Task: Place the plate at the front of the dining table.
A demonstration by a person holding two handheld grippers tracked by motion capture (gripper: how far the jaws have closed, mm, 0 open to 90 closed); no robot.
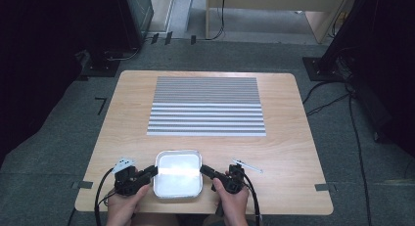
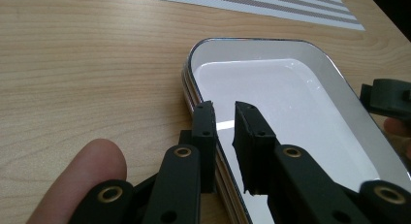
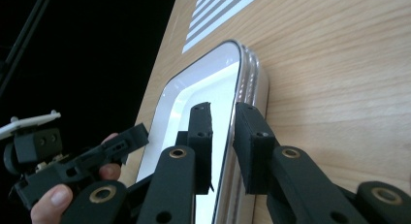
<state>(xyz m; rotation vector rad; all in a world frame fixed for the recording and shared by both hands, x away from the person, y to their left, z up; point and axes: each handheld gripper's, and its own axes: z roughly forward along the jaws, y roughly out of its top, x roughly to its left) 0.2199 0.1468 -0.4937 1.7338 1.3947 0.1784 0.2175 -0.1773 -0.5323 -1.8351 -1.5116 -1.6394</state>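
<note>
Left hand-held gripper [image 2: 224,112] and right hand-held gripper [image 3: 222,115] astride opposite rims of the white tray [image 1: 177,174] (jaws narrow, gaps showing) on the worktop [image 1: 293,152].

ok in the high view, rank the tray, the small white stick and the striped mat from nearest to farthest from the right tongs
1. Tray: just left of the right tongs, whose jaws straddle its rim.
2. Small white stick: on the table, slightly right of them.
3. Striped mat: farther up the table, mid-table.
</note>
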